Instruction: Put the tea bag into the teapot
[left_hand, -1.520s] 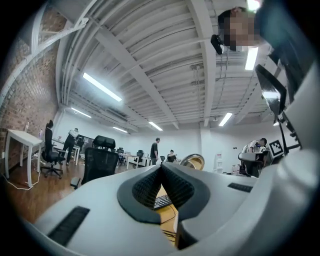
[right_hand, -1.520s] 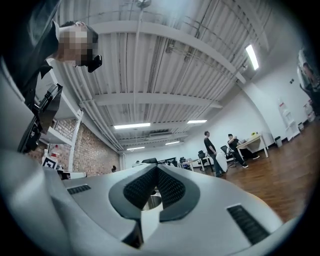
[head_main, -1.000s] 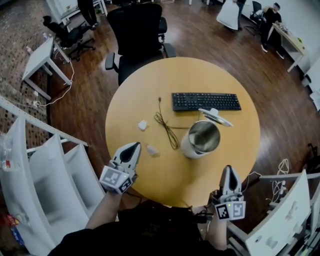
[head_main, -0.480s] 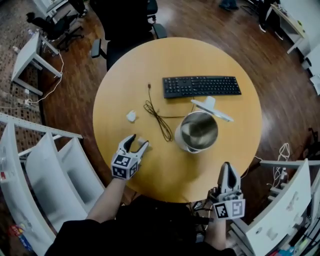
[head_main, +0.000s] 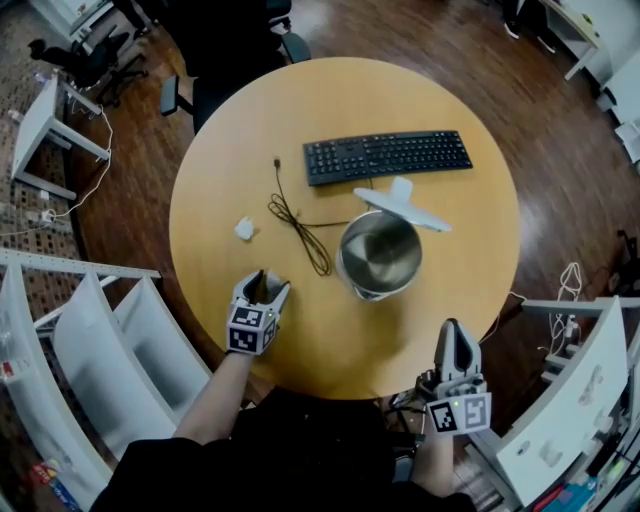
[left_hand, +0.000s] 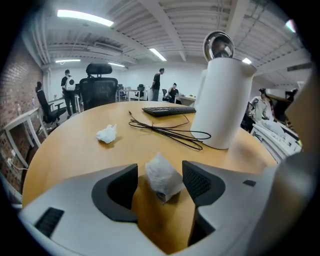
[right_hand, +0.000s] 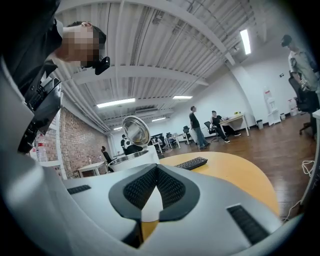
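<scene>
Head view steeply down over round table (head_main: 430, 330), both gripper views low and close across it, teapot (left_hand: 223, 105) shared, at 2 o'clock from left.

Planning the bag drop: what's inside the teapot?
Head view shows the teapot open, lid swung back, only bare shiny metal inside. Its near inner wall is hidden behind the rim.

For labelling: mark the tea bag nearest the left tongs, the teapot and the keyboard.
tea bag (left_hand: 162, 177), left gripper view, middle of its pouch
teapot (left_hand: 222, 105), left gripper view, white side wall
keyboard (head_main: 388, 156), head view, centre of keys
</scene>
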